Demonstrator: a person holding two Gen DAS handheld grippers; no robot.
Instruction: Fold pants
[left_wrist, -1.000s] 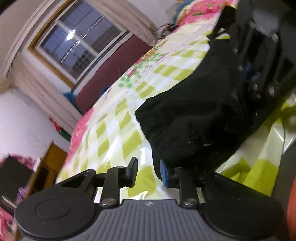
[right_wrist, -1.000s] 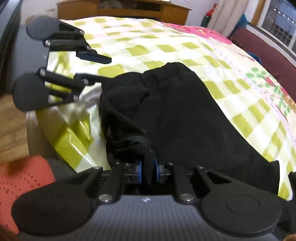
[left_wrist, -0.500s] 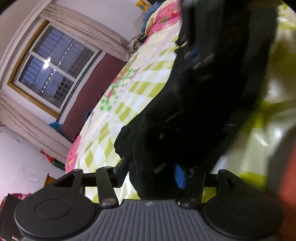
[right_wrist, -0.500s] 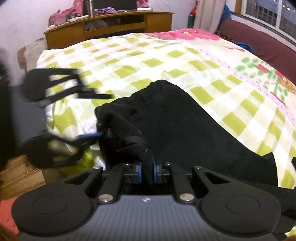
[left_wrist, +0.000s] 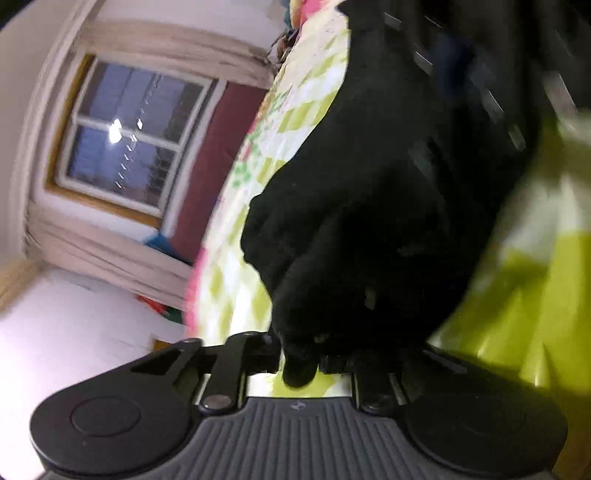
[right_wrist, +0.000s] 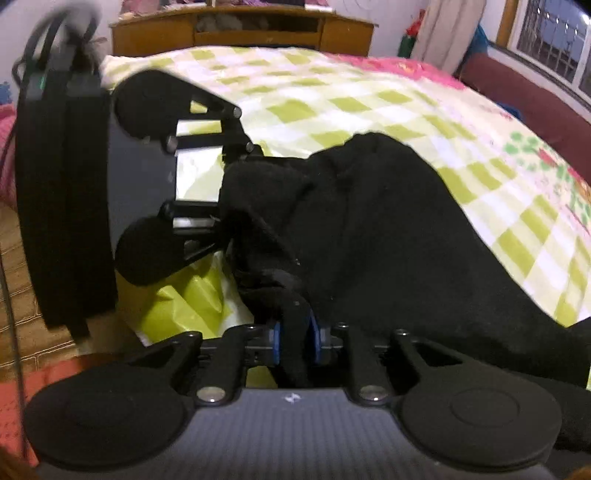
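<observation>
Two claws work on one pair of black pants (right_wrist: 388, 229) that lies on a bed (right_wrist: 332, 96) with a green and white checked cover. Starting from the left in the right wrist view, the left claw (right_wrist: 225, 199) comes in from the side, and its fingers (right_wrist: 240, 155) go into the bunched edge of the pants. From its own camera, the left claw (left_wrist: 299, 360) has a fold of the black cloth hanging down between its two fingers; its jaws have just been closing, and they now seem to press on this fold, though the picture is blurred. Beyond this claw and to its left a window (left_wrist: 125, 144) with curtains is visible, and the pants rise ahead and to the right of it.

Further right, the right claw (right_wrist: 295, 341) has a thick roll of the same cloth between its blue pads (right_wrist: 275, 341). Its jaws have just been opening a little, but the pads are against the cloth on both sides. Ahead of this claw the pants spread wide over the cover, and a wooden headboard (right_wrist: 240, 29) stands far behind.
</observation>
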